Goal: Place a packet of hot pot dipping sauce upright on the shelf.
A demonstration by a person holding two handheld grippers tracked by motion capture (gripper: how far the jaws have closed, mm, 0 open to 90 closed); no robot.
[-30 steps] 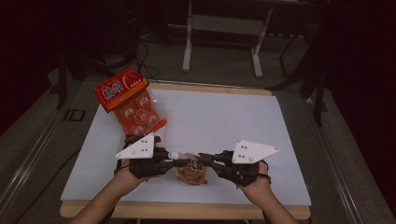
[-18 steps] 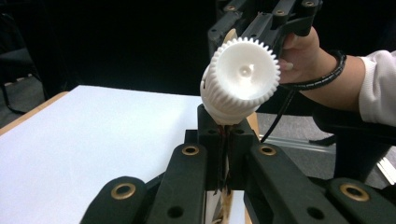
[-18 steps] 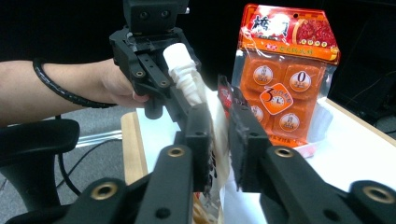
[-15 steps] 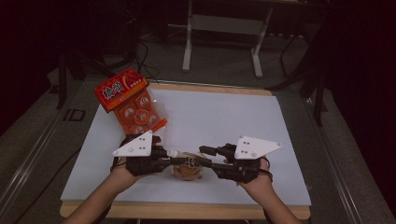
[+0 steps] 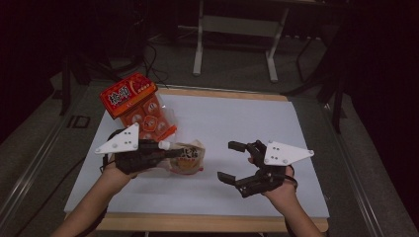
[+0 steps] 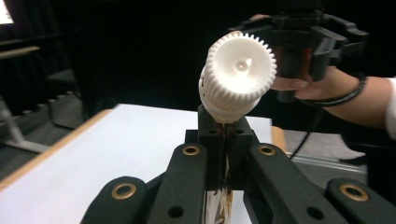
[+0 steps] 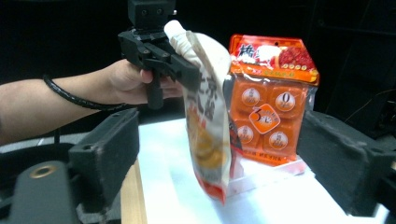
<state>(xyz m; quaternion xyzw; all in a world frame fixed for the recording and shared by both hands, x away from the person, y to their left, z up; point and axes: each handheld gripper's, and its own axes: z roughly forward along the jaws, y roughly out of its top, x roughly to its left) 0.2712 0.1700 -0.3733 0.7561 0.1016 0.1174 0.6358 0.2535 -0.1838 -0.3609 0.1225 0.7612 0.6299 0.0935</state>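
**Pouch clamped in the left tool, right tool spread apart**

In the high view, the left tool (image 5: pixel 165 152) sits at the lower left of the frame, its jaws pressed together on the neck of a spouted pouch (image 5: pixel 188 158). The pouch hangs from the jaws just right of the tool, above the white table (image 5: pixel 237 123), with its white screw cap (image 5: pixel 163 144) pointing back toward the hand. In the left gripper view, the ribbed cap (image 6: pixel 238 74) stands just above the closed jaws at the centre of the frame, and the pouch edge is pinched between them.

The right tool (image 5: pixel 233 161) sits at the lower right of the high view, well apart from the pouch, its jaws wide apart and holding nothing. In the right gripper view, the pouch (image 7: pixel 208 121) hangs at mid-frame between the two spread jaws but farther off.

An orange snack pack (image 5: pixel 138 106) stands at the upper left of the table, just behind the left tool.
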